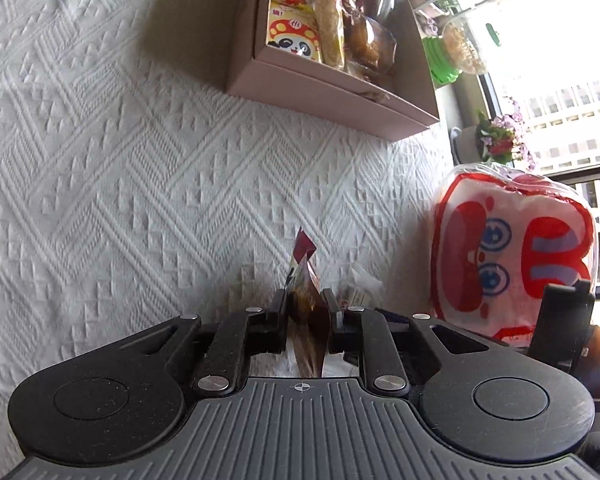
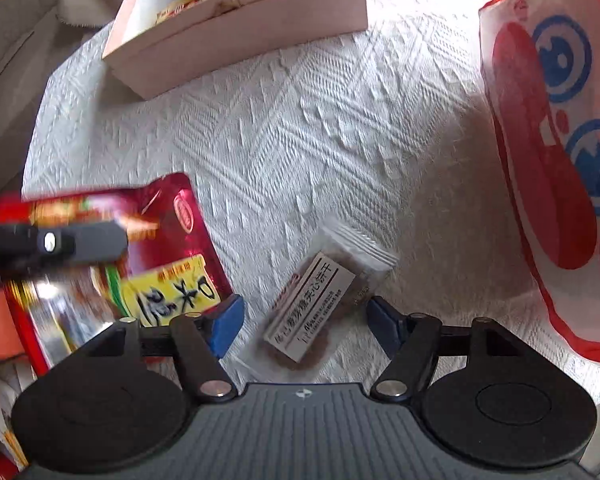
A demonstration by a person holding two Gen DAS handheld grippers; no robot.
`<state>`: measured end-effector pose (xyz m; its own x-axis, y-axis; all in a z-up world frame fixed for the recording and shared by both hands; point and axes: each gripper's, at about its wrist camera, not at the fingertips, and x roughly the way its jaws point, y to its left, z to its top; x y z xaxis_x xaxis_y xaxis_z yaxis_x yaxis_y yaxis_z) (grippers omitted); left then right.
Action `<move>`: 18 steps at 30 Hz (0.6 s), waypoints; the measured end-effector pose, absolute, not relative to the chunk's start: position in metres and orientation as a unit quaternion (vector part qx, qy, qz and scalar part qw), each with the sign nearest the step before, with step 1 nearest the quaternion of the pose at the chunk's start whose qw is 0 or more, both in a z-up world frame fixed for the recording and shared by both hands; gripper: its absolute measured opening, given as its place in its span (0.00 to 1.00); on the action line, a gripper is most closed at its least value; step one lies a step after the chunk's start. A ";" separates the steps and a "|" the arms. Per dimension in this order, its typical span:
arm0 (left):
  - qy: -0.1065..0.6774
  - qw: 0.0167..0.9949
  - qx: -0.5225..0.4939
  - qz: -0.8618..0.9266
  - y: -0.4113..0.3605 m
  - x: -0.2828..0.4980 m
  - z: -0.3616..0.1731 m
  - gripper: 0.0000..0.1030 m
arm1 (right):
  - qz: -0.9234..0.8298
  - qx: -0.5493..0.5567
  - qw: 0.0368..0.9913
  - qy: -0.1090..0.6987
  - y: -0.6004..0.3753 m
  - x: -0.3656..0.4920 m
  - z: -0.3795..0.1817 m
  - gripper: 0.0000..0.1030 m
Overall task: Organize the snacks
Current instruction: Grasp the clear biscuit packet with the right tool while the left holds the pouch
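Red snack pouch (image 2: 152,248), pinched edge-on by the left gripper (image 1: 305,308), may slip (glossy film) before reaching the pink box (image 1: 324,92). The right gripper (image 2: 306,322), jaws spread, straddles 1 small packet (image 2: 320,300) near that box and could snag its crimped end.

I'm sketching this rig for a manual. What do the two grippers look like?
Both have black linkage arms with silver rivets, round black discs either side, and a ribbed grey body marked with a small crosshair. The left gripper has black fingers; the right gripper has blue finger pads. No cables or sleeves show.
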<state>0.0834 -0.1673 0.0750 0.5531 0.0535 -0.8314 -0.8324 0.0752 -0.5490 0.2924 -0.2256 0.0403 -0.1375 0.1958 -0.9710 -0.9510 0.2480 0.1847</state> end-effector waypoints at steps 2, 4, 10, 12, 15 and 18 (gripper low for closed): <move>0.332 0.657 -0.590 0.333 -0.169 0.083 0.076 0.20 | 0.513 -0.365 0.566 0.532 -0.223 0.284 0.041 0.42; 0.330 0.659 -0.592 0.327 -0.169 0.082 0.079 0.19 | 0.533 -0.383 0.551 0.516 -0.224 0.279 0.045 0.33; 0.318 0.681 -0.577 0.319 -0.166 0.080 0.104 0.18 | 0.564 -0.389 0.546 0.482 -0.228 0.281 0.077 0.04; 0.314 0.687 -0.571 0.321 -0.162 0.081 0.111 0.18 | 0.572 -0.391 0.545 0.472 -0.226 0.280 0.087 0.04; 0.308 0.693 -0.562 0.330 -0.158 0.080 0.120 0.15 | 0.555 -0.387 0.531 0.510 -0.221 0.285 0.084 0.07; 0.300 0.690 -0.566 0.336 -0.155 0.076 0.122 0.14 | 0.510 -0.362 0.526 0.577 -0.223 0.296 0.069 0.35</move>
